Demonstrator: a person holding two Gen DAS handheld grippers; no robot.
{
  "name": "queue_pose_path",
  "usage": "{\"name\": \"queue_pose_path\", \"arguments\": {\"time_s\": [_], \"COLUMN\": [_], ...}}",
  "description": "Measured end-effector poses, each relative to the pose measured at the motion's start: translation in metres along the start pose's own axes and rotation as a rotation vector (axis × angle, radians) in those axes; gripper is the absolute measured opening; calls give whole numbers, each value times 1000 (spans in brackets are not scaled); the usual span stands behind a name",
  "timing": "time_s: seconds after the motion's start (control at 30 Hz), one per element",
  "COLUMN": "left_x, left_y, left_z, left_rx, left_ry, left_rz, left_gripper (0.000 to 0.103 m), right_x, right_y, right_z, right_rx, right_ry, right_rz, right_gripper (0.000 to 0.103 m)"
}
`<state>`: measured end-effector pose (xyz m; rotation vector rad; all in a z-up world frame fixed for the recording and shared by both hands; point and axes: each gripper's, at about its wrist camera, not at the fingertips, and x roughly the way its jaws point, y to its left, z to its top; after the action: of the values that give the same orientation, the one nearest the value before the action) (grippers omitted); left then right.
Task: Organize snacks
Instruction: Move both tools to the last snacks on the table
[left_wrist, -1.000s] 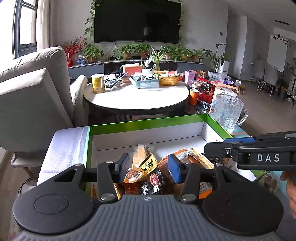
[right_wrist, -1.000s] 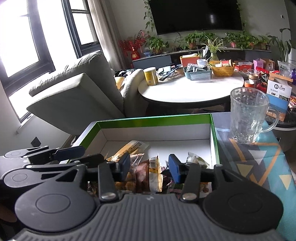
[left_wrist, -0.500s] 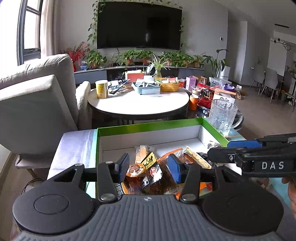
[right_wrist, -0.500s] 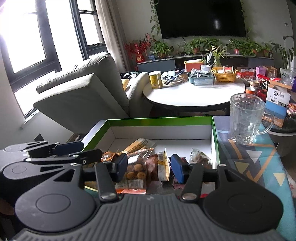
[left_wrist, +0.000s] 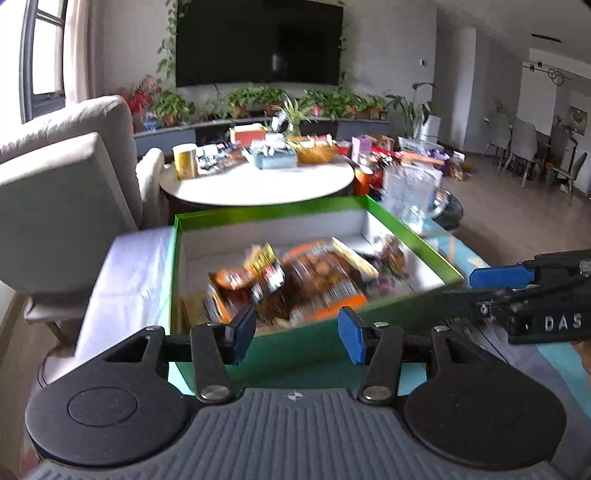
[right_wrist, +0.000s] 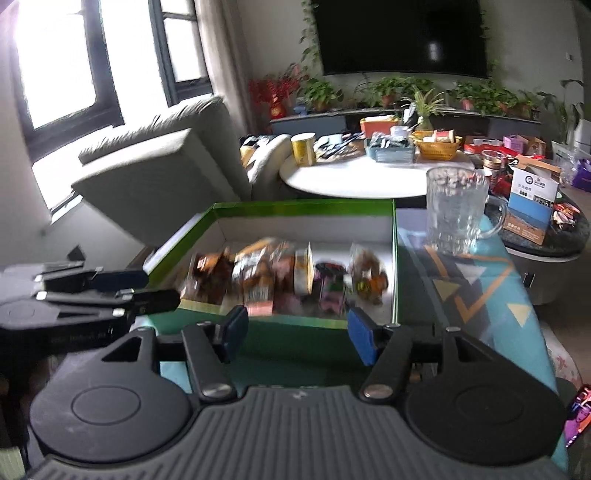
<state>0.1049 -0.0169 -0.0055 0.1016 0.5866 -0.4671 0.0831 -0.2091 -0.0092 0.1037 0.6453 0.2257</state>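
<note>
A box sits on the worktop with snack packets heaped in its near half. A glass mug stands just right of the box's far corner. Behind the box is a round table; an armchair stands to the left. Both tools hover before the box's near wall.

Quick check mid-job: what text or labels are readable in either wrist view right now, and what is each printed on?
"DAS": white letters on the side of the right gripper, seen in the left wrist view.
Snack packets in the green box: print is motion-blurred, unreadable.
Blue and white carton beside the glass mug: logo and characters too small to read.
Yellow can: no legible label.
</note>
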Motion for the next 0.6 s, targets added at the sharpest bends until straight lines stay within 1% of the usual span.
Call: {"name": "queue_pose_path", "arguments": {"time_s": [0.1,0.17,0.27,0.33,0.4,0.47,0.53,0.6], "left_x": [-4,-8,-15,-17,-19,-17,-12,-6], "left_y": [-9,-18,-36,-46,-58,-69,-79,-88], "left_z": [-10,-14,-22,-26,-32,-38,-45,-51], "left_rx": [20,51,122,172,219,259,292,310], "left_ry": [19,27,39,51,71,96,126,159], "left_rz": [-40,-88,-174,-229,-292,-340,-362,-368], "left_gripper": [47,47,47,47,47,47,47,47], "right_x": [-5,-8,-12,-13,-13,-10,-5,-3], "right_y": [-3,-10,-27,-40,-51,-59,-66,-71], "right_z": [-12,-18,-23,-25,-27,-29,-32,-36], "right_rx": [-35,-31,12,48,70,85,96,105], "right_ry": [20,23,15,1,-10,-4,2,8], "right_rz": [6,4,-54,-108,-144,-172,-188,-194], "right_gripper": [44,44,44,44,44,44,44,44]}}
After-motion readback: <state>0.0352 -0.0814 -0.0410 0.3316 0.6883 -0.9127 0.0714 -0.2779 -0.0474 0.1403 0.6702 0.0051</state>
